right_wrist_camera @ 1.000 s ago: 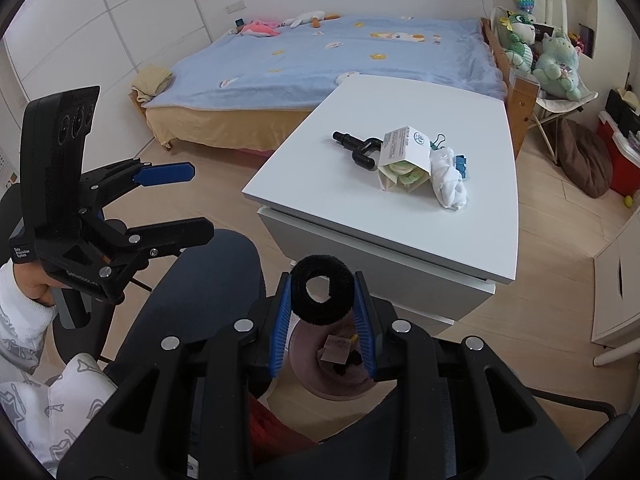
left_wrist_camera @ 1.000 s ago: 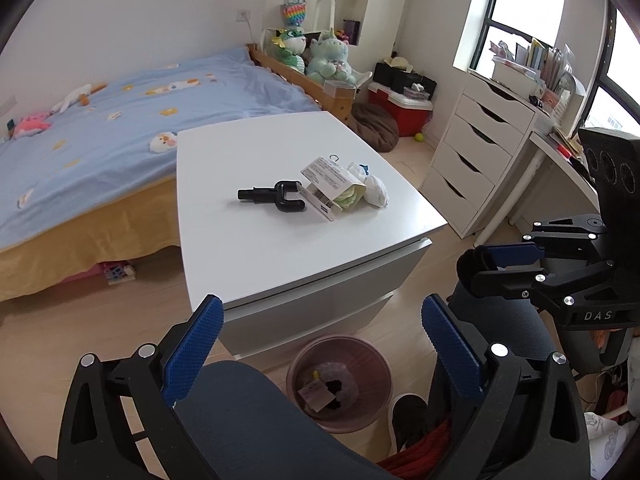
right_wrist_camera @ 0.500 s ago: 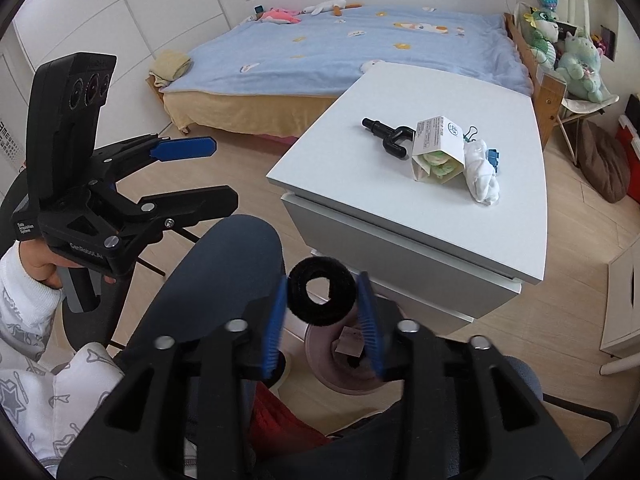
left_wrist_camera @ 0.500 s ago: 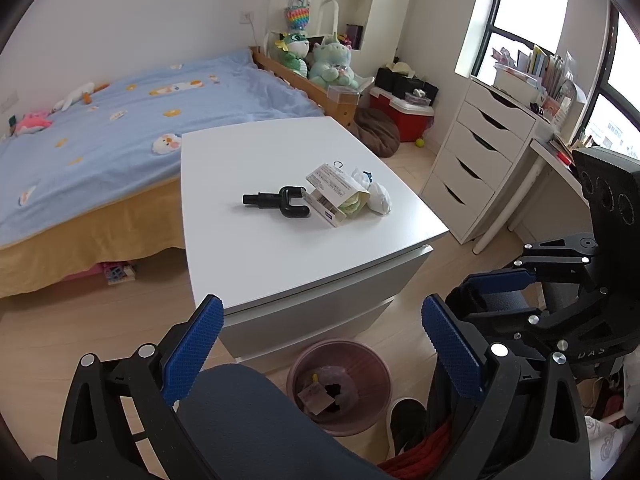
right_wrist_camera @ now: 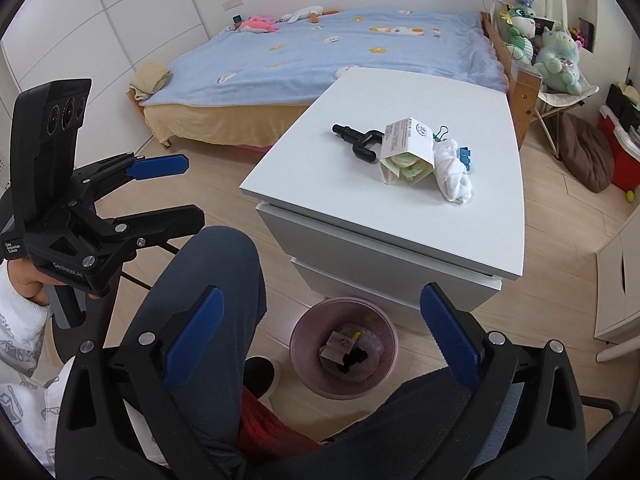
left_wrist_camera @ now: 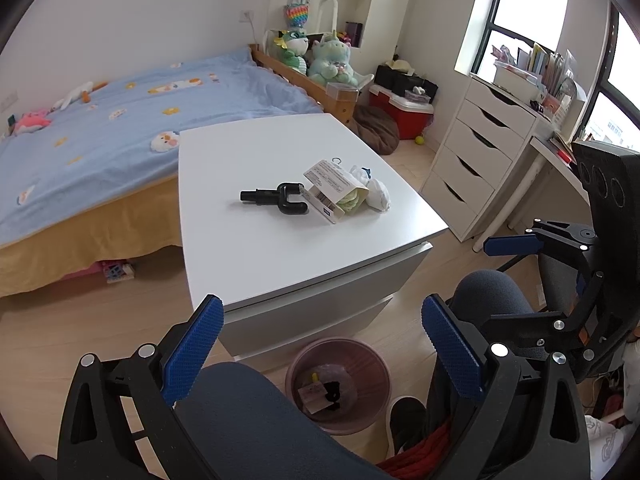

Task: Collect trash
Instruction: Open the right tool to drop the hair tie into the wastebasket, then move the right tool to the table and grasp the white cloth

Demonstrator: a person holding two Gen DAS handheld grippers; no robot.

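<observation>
The right gripper hangs over the bin, jaws opening wide with nothing between them. A black ring lies in the bin beside a card scrap. The left gripper at nine o'clock also stands wide and empty. On the table, up at twelve o'clock, a black tool, a packet and a white wad lie touching in a row.
</observation>
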